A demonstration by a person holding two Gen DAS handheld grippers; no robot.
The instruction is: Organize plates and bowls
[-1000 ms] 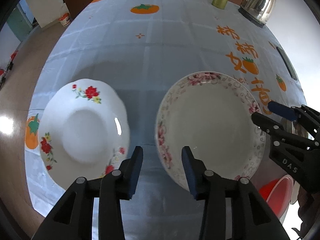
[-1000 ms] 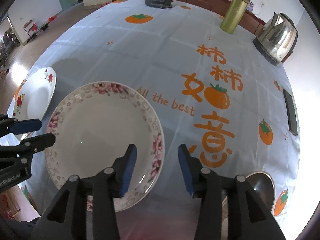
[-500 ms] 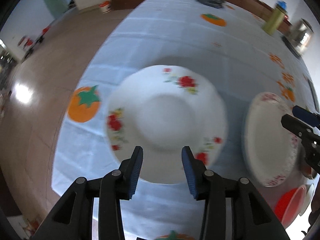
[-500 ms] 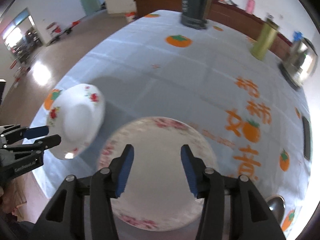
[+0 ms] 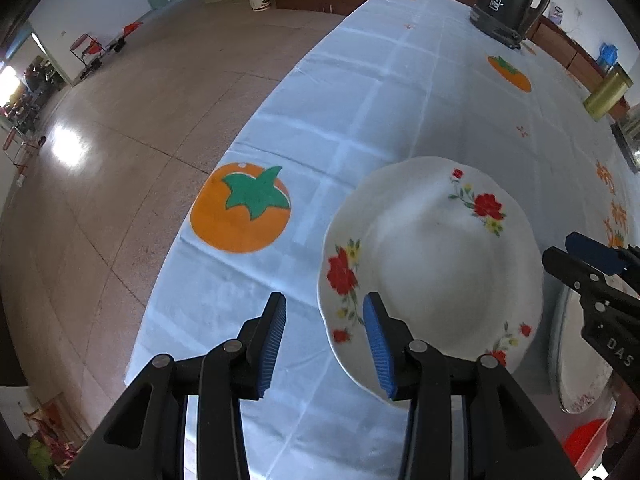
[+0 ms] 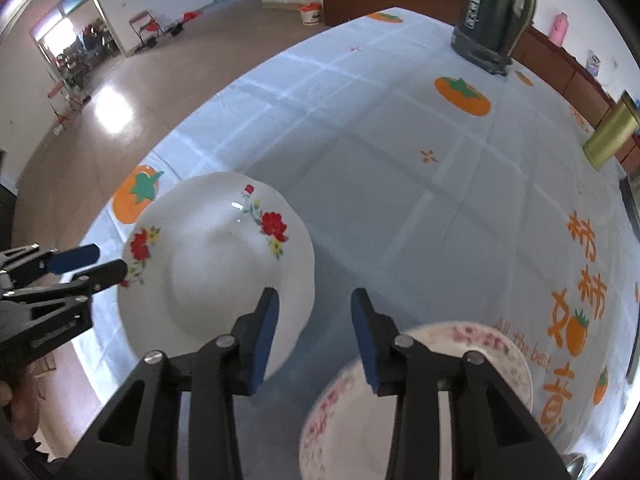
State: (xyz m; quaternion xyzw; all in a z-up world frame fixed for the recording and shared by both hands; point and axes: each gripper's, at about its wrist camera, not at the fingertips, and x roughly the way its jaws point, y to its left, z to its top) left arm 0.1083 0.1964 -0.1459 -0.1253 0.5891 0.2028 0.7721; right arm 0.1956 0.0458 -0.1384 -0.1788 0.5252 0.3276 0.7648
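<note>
Pale blue cloth (image 5: 400, 92), creased in a grid and printed with flat orange persimmons, is seen over a table; polished stone floor (image 5: 120, 120) lies to the left.

Left gripper (image 5: 324, 344): black angular arms, blue ribbed pads, jaws held wide with nothing between them. It is poised over the cloth's near-left edge, its right pad at the near-left rim of the red-flower plate (image 5: 436, 264).

The red-flower plate is glossy white ceramic with a wavy rim, a deep round well and red blossoms on the brim. It is set near the cloth's left edge, just right of a printed persimmon (image 5: 240, 208).

Right gripper (image 6: 314, 338): same build, jaws wide and empty. Its left pad is seen over the near-right rim of the red-flower plate (image 6: 212, 272); its right pad overlaps the far rim of the pink plate (image 6: 416, 408).

The pink plate is round, with a smooth rim and a band of pink florals, and lies near-right, just beside the first plate and apart from it.

Far right: a dark kettle (image 6: 494, 12) and a brass-toned cylinder (image 6: 610, 136).
</note>
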